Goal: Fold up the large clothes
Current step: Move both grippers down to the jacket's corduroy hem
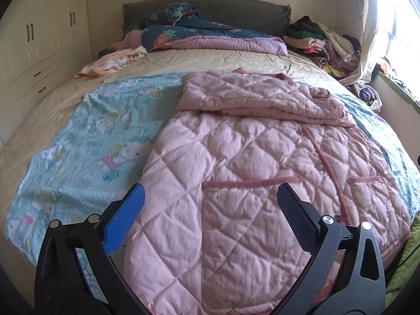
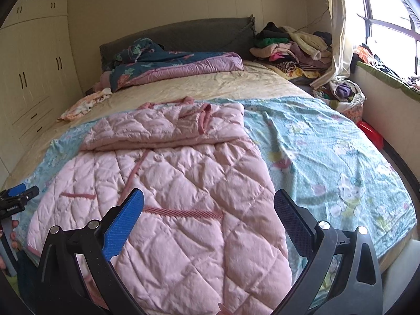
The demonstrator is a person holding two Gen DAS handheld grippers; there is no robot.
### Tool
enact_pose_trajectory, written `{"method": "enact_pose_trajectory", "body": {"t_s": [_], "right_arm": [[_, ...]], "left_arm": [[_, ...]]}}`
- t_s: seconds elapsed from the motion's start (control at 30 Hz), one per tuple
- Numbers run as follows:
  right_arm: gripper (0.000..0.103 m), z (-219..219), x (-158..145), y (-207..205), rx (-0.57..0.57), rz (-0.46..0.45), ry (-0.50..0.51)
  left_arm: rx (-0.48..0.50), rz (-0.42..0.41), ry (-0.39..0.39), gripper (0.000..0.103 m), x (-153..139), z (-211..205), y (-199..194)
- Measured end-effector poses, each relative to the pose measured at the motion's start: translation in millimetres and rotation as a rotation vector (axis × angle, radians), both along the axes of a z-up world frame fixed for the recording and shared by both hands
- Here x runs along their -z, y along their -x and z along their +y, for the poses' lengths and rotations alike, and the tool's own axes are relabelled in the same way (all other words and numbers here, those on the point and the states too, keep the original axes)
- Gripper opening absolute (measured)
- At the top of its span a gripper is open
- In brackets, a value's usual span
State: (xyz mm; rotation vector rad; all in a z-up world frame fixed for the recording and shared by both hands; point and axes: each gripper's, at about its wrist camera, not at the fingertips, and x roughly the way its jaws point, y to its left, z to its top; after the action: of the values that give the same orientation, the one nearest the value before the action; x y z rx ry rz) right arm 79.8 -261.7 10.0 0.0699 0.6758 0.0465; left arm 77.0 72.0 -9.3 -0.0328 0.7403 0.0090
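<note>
Your left gripper (image 1: 210, 204) hangs above the near hem of the pink quilted jacket (image 1: 249, 170), its fingers spread wide with nothing between them; one finger carries a blue ribbed pad (image 1: 126, 220), the other a black one. Your right gripper (image 2: 208, 207) is likewise spread wide and empty, poised over the lower right part of the same jacket (image 2: 183, 189).

The jacket lies front-up on a light blue cartoon-print sheet (image 1: 92, 131) spread across the near half of the bed (image 1: 210, 60). Its fabric is pale pink, stitched in a diamond pattern and slightly puffed. Darker pink trim marks two pocket openings (image 1: 249, 182) low on the front and runs up the central closure, where a small round button shows. Both sleeves are folded inward across the chest, forming a thick band (image 2: 162, 131) that lies across the upper body; the collar edge, in the darker pink, sits just beyond it. The lower body lies flat, with shallow wrinkles.

In the right wrist view, your left gripper (image 2: 18, 197) shows at the left edge, beside the jacket's left hem.

Farther back lie a dark floral quilt (image 1: 189, 29) against the headboard and a heap of mixed clothes (image 2: 294, 47) near the window.
</note>
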Motion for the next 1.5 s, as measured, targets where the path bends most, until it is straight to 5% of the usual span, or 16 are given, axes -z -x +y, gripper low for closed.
{"method": "enact_pose_trajectory", "body": {"t_s": [1.03, 1.5], "right_arm": [[0.099, -30.6, 66.5, 22.5, 0.022, 0.165, 0.021], [0.099, -43.5, 84.5, 37.5, 0.045, 0.229, 0.001]], "left_arm": [[-0.074, 0.154, 0.019, 0.095, 73.4, 51.0, 38.9], [-0.068, 0.186, 0.124, 0.093, 85.7, 59.9, 42.9]]}}
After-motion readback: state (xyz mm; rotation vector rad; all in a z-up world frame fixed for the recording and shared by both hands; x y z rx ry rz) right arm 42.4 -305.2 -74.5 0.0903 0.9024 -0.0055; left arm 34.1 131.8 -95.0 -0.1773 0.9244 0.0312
